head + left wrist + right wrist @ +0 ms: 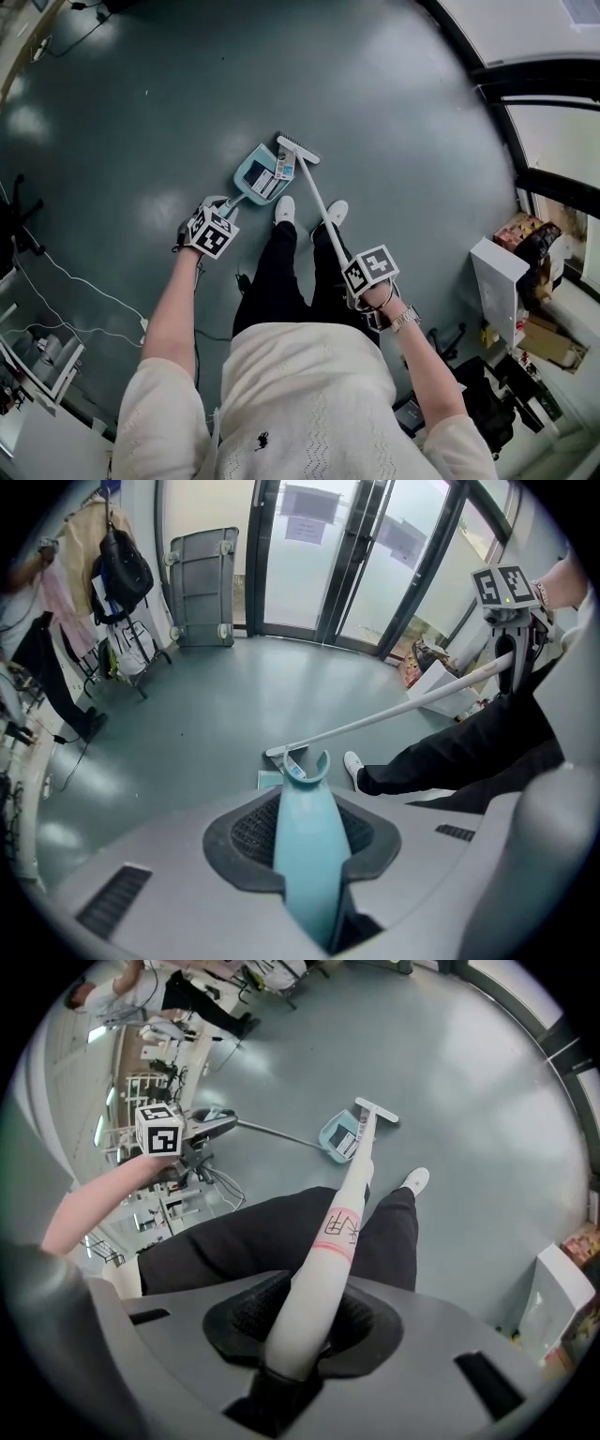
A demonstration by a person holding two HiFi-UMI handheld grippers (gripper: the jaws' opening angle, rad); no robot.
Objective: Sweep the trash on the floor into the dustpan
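A light blue dustpan (261, 175) rests on the grey-green floor just ahead of the person's white shoes, with paper trash (282, 169) lying inside it. My left gripper (214, 223) is shut on the dustpan handle (307, 855), which runs out between its jaws. A white broom (322, 204) slants across; its head (298, 148) sits at the pan's mouth. My right gripper (361, 281) is shut on the broom handle (323, 1279). In the right gripper view the dustpan (340, 1136) and broom head (376, 1111) show far below.
The person's black trousers and white shoes (284, 209) stand right behind the pan. A white box (500, 277) and clutter sit at the right by glass doors (309, 555). Cables (66, 281) trail on the left floor. A grey trolley (201, 588) leans by the doors.
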